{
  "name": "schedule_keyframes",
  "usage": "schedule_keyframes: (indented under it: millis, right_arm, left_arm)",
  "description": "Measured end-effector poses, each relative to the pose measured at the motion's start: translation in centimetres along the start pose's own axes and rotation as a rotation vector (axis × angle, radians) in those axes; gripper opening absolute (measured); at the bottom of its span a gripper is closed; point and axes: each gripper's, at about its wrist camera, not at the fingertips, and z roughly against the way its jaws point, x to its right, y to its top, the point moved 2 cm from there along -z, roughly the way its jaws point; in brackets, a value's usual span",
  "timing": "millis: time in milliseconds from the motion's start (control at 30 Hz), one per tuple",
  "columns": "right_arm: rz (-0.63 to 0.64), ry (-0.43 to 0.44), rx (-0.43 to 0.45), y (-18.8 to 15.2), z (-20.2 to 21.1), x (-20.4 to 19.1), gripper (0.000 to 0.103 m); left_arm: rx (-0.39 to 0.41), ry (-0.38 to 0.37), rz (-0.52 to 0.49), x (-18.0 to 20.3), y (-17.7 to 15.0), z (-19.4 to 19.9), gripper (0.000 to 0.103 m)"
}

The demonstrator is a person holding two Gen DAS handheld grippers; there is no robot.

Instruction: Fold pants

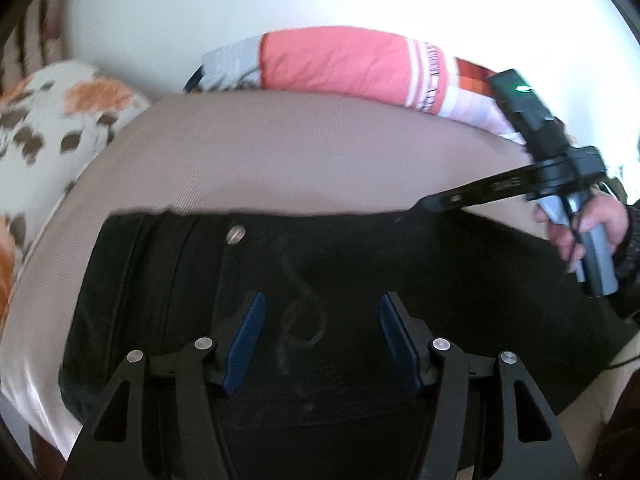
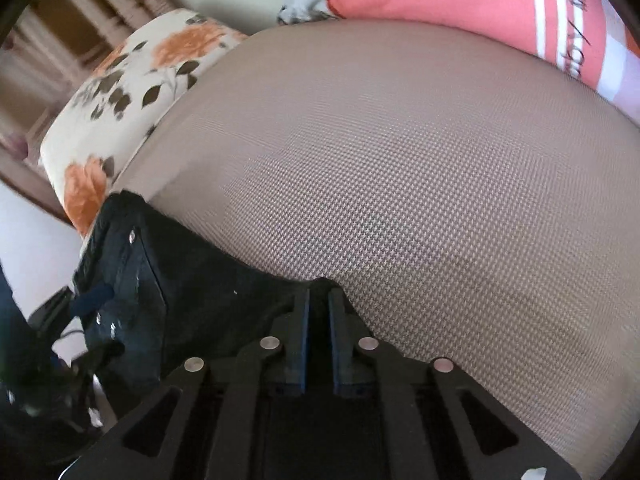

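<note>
Black pants (image 1: 360, 248) lie flat on a taupe woven bed cover (image 1: 280, 160), waistband and metal button (image 1: 236, 235) at the left. My left gripper (image 1: 322, 332) is open just above the pants' upper part, blue pads apart and empty. My right gripper (image 2: 318, 308) is shut on the far edge of the pants (image 2: 192, 280), fabric pinched between its pads. In the left wrist view the right gripper (image 1: 430, 202) reaches in from the right, held by a hand (image 1: 588, 224).
A coral and white pillow (image 1: 340, 64) lies at the far side of the bed. A floral cushion (image 1: 52, 108) sits at the left, also seen in the right wrist view (image 2: 132, 92). A white wall (image 1: 200, 8) is behind.
</note>
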Motion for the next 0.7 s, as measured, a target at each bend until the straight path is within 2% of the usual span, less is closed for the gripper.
schedule_keyframes:
  millis: [100,200,267,333,400,467,600,700]
  right_arm:
    - [-0.028,-0.037,0.069,-0.1,2.6,0.3,0.028]
    - [-0.072,-0.073,0.15,-1.5,7.3,1.1,0.029]
    - [-0.101,-0.136,0.192,-3.5,10.7,1.8,0.031]
    - [-0.137,-0.237,0.211,-6.0,13.4,2.9,0.037]
    - [-0.195,-0.331,0.211,-9.3,15.7,4.3,0.037]
    - [-0.247,-0.388,0.208,-12.1,17.1,5.5,0.037]
    - [-0.358,-0.468,0.166,-17.6,17.6,7.5,0.037]
    - [-0.407,-0.487,0.145,-19.9,16.6,8.4,0.037]
  left_arm:
    - [0.013,-0.032,-0.066,1.9,1.5,-0.3,0.061]
    - [0.024,-0.086,-0.135,4.4,3.2,-0.9,0.061]
    - [0.026,-0.127,-0.183,6.4,4.0,-1.6,0.061]
    - [0.021,-0.162,-0.221,8.0,4.5,-2.5,0.061]
    - [-0.002,-0.202,-0.266,10.0,4.8,-3.8,0.061]
    - [-0.019,-0.228,-0.293,11.3,4.9,-5.1,0.061]
    - [-0.057,-0.262,-0.305,12.8,5.4,-7.5,0.061]
    - [-0.083,-0.242,-0.31,13.1,5.5,-9.1,0.061]
